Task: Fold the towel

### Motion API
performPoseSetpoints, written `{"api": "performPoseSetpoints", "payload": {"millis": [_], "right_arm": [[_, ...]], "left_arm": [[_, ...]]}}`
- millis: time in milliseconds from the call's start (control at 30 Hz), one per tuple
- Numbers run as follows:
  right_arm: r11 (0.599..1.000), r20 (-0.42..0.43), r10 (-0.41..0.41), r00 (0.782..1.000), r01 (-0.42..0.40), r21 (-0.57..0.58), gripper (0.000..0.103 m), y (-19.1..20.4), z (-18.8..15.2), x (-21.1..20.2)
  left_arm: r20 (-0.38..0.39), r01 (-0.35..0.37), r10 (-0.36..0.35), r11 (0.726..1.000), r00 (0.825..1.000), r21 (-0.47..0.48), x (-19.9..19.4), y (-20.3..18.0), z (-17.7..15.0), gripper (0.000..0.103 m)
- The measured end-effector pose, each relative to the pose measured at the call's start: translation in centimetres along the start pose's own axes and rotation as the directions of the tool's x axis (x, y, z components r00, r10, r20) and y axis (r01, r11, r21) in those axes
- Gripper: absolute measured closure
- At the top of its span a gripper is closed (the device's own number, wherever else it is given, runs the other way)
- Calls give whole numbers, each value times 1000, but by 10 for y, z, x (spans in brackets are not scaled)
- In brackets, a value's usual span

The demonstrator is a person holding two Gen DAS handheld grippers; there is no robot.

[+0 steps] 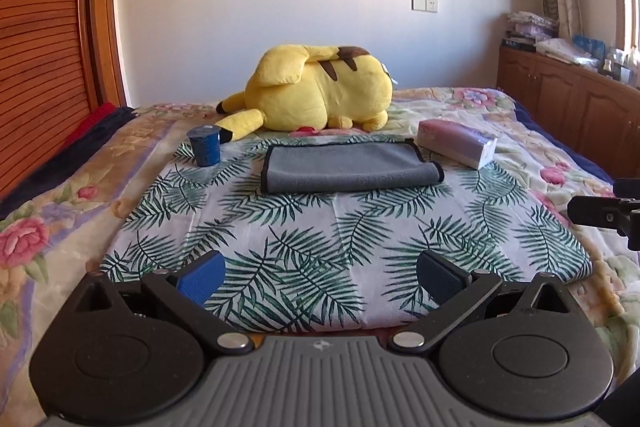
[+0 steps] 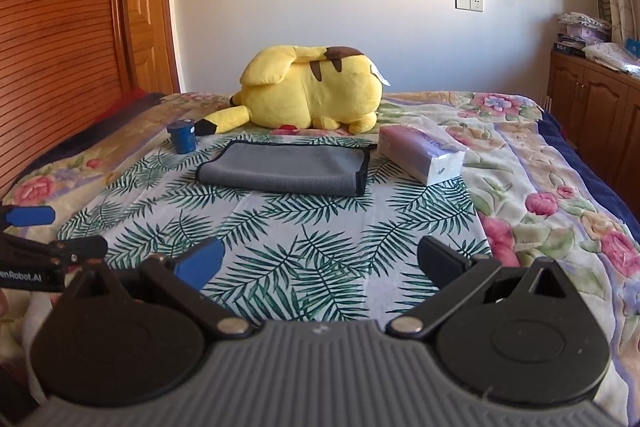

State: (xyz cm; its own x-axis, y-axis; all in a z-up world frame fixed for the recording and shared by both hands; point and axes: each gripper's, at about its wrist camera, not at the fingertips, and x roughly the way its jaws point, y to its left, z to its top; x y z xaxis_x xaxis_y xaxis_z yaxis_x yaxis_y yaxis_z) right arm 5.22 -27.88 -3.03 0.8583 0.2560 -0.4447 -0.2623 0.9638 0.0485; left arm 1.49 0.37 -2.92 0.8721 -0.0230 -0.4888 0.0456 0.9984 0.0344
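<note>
A grey towel point(image 1: 348, 169) with black trim lies folded over on a palm-leaf cloth point(image 1: 320, 227) on the bed; it also shows in the right wrist view point(image 2: 286, 169). My left gripper point(image 1: 320, 275) is open and empty, held above the near part of the cloth, well short of the towel. My right gripper point(image 2: 320, 261) is open and empty too, at a similar distance. The right gripper's side shows at the right edge of the left wrist view point(image 1: 608, 215); the left gripper's blue pad point(image 2: 30, 215) shows at the left edge of the right wrist view.
A yellow plush toy point(image 1: 316, 91) lies behind the towel. A dark blue cup point(image 1: 205, 147) stands at its left, a tissue pack point(image 1: 458, 143) at its right. A floral blanket point(image 1: 60, 195) covers the bed. Wooden cabinets point(image 1: 568, 107) stand right, a slatted door point(image 1: 40, 47) left.
</note>
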Motion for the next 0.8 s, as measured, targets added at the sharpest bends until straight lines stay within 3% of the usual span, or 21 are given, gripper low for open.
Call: {"api": "performPoseSetpoints", "payload": {"millis": [800], "right_arm": [[999,104,-24,994,21,26,0,-7,1,-13]], "left_arm": [[116,-23,20,999,993,31,-19,-2,5,16]]}}
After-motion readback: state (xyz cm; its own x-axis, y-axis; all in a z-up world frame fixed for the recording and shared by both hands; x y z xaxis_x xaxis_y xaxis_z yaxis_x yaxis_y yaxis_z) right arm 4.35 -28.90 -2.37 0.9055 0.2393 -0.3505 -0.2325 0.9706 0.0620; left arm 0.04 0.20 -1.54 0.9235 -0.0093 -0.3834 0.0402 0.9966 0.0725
